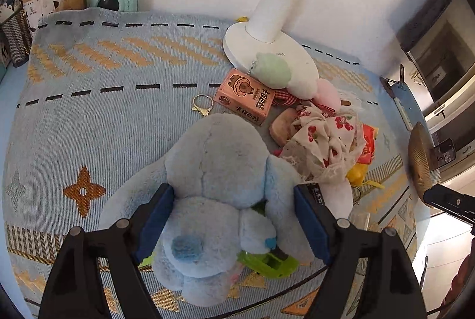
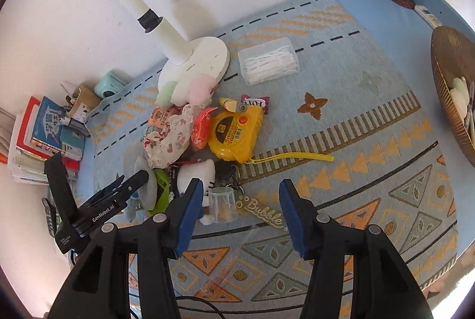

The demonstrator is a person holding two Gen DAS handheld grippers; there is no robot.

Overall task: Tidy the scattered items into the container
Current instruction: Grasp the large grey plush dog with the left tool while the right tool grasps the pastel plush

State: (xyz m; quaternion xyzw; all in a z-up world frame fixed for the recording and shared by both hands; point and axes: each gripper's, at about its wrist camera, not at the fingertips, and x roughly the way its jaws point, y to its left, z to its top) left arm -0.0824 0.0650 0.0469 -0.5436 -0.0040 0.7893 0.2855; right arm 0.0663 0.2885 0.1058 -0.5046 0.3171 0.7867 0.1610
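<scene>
While left gripper [image 1: 234, 218] jaws straddle blue plush [image 1: 213, 170] | right gripper [image 2: 237, 215] released | tag [image 2: 264, 212] "Bubble"

The far left of the rug [image 1: 98, 117] is bare, with lots of room to move. On the far right, the white lamp base [image 1: 267, 52] and a pile of small things [image 1: 323, 138] block the way.

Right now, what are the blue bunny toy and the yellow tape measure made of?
The pale blue stuffed toy looks like soft plush fabric: fuzzy, matte, with stitched seams. The yellow tape measure seems hard plastic: smooth, slightly glossy, with a printed label and a flat yellow wrist strap.
</scene>
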